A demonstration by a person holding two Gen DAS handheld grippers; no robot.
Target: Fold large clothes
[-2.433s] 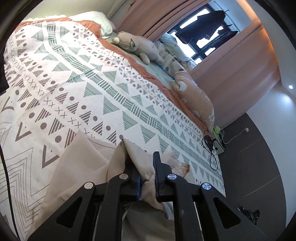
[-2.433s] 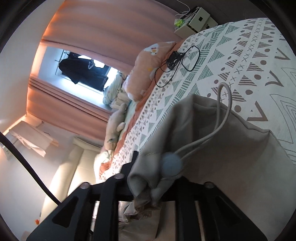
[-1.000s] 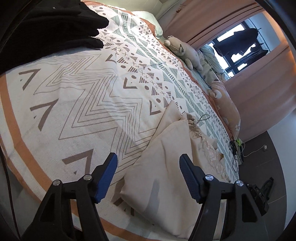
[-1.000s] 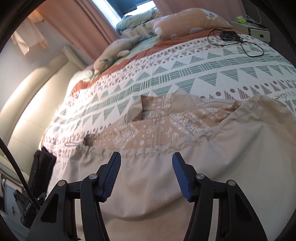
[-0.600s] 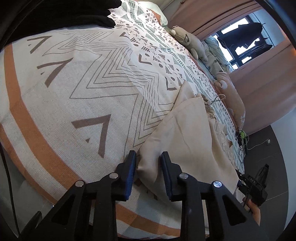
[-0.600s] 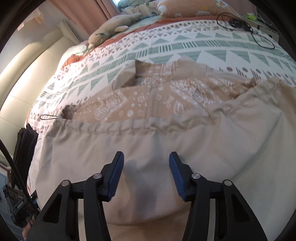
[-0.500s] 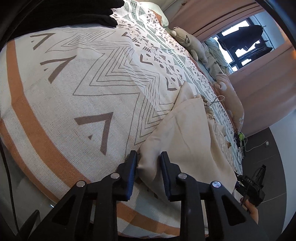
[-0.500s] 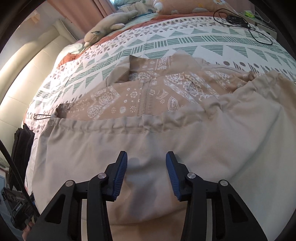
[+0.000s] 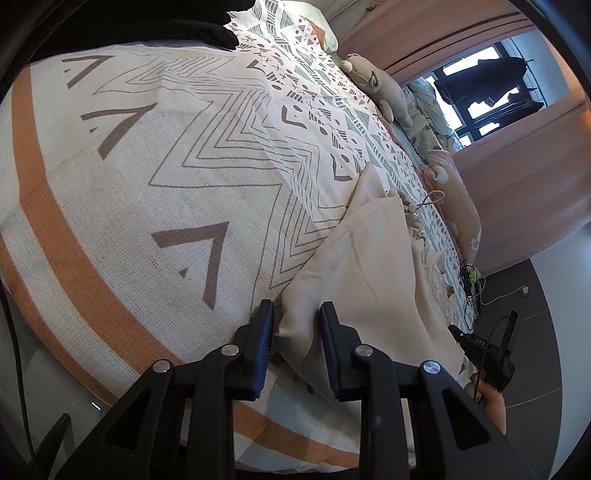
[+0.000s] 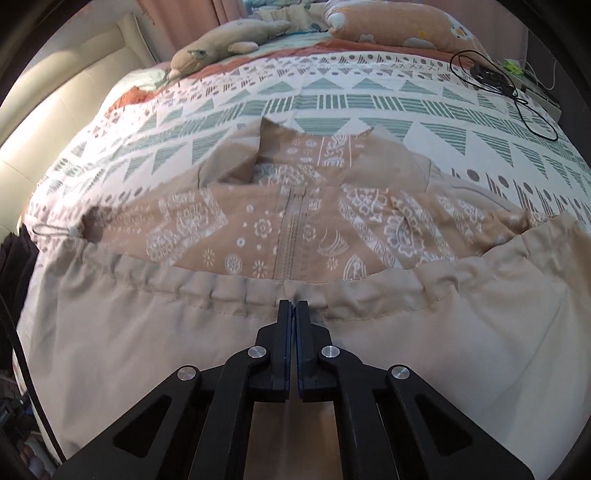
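Observation:
A beige jacket point(image 10: 147, 332) with a drawstring hem and a patterned tan lining point(image 10: 258, 229) lies folded on the patterned bedspread point(image 9: 147, 166). In the left wrist view the jacket point(image 9: 362, 266) lies along the bed's near edge. My left gripper point(image 9: 295, 317) is shut on the jacket's near corner, with a bunch of cloth between its blue pads. My right gripper point(image 10: 293, 306) has its jaws together over the plain beige cloth just below the gathered hem; whether cloth is pinched is not visible.
Plush toys point(image 10: 221, 40) and a peach pillow point(image 10: 399, 26) lie at the bed's far side. A black cable point(image 10: 498, 81) lies at the far right corner. Dark clothing point(image 9: 166, 22) sits at the left end. The other hand-held gripper point(image 9: 487, 354) shows beyond the bed edge.
Both grippers let go of the jacket, moved back to its near edge and closed again: the left on the corner, the right's jaws coming fully together at the hem.

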